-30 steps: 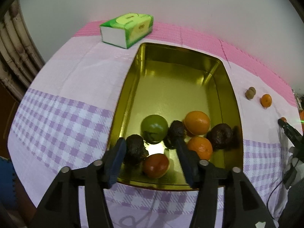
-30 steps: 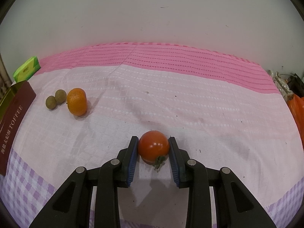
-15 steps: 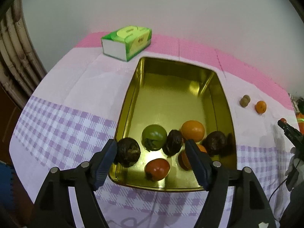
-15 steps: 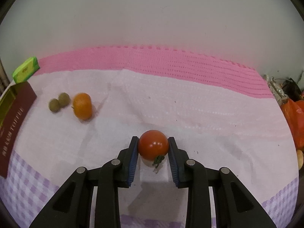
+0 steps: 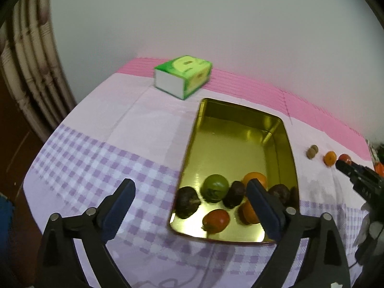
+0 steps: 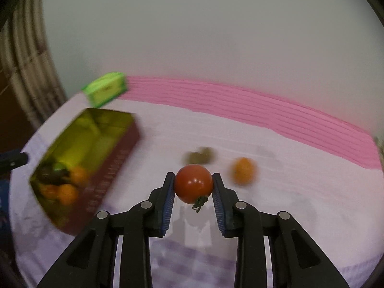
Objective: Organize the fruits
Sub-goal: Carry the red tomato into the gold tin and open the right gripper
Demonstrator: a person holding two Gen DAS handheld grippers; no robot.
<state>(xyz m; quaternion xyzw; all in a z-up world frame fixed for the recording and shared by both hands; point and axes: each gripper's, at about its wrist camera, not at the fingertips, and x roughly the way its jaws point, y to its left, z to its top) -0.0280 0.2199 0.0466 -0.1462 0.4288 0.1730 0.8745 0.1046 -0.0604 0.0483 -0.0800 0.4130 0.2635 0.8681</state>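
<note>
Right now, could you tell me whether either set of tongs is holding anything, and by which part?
The right tongs hold a red tomato by its two sides, stem end down. The left tongs are open and hold nothing.

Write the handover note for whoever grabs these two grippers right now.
Right gripper: shut on a red tomato, lifted off the cloth.
Left gripper: open, empty, hanging near the gold tin's near end.
Done: seven fruits lie in the tin, among them a green one and another tomato.
Left: drop the held tomato in the tin, then fetch the small orange and the two brownish fruits from the cloth.
</note>
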